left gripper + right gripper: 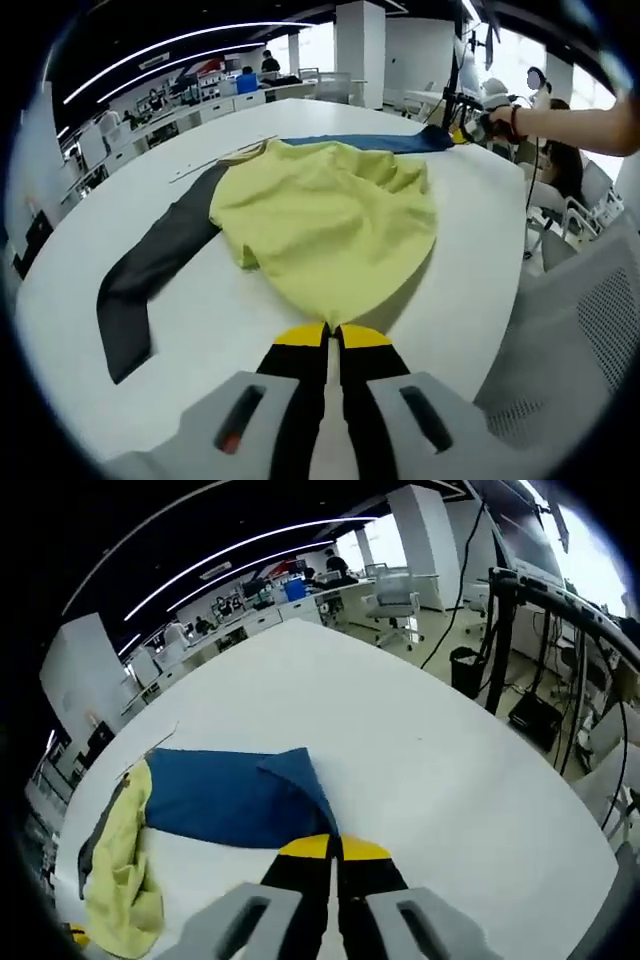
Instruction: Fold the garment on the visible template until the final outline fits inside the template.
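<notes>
Both grippers, left gripper (333, 335) and right gripper (334, 847), clamp garment (330, 225) edges.

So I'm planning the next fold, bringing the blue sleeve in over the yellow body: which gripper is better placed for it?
Right, most likely. The right gripper is closed on the tip of the blue sleeve, which lies stretched away from the yellow body. The left gripper is shut on the yellow hem, so it can anchor.
</notes>
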Demonstrator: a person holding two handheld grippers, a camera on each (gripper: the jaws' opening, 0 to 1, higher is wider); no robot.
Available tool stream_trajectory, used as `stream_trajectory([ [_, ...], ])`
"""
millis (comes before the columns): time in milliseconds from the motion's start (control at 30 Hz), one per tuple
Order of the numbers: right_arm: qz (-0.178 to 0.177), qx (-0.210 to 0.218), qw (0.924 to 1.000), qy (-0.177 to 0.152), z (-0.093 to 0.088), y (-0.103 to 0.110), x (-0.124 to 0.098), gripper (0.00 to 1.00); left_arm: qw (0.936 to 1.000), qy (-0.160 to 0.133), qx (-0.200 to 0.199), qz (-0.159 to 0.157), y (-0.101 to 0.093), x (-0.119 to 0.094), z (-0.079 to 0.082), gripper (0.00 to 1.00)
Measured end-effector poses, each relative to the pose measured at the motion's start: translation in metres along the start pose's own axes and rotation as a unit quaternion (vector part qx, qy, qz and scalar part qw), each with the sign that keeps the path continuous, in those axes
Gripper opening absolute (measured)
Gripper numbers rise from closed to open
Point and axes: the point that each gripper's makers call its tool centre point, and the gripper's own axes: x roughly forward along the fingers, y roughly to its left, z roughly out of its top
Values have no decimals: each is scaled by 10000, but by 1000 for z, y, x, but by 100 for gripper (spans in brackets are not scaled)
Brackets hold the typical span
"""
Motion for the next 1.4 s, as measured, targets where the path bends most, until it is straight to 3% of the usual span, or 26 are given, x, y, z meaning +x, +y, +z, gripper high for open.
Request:
stream_trajectory([
  [200,-129,-525,9985,20,3,-1,-4,1,10000,-4,91,28,0,-1,1,0],
  [300,-128,-765,9970,52,4,1,-3,9,9999,4,104,38,1,0,0,0],
  [533,222,-1022,9945,101,1,21,0,24,9999,-17,97,75,3,-2,2,0],
  [667,693,-1109,9913,129,-5,45,-1,28,9997,-110,102,170,7,-6,5,0],
  [833,1215,-1603,9789,353,-24,79,-4,30,9995,-69,96,282,13,-8,3,0],
  [900,1506,-1786,9712,465,-33,98,-7,30,9995,-37,87,314,15,-9,1,0],
  [1067,1854,-2296,9537,578,-45,127,-11,30,9991,126,193,349,16,-6,-7,0],
  [1300,2188,-2450,9419,705,-58,156,-12,29,9981,289,348,416,18,-3,-17,0],
  [1400,2292,-2490,9379,759,-64,165,-11,29,9991,171,65,393,20,-4,-17,2],
])
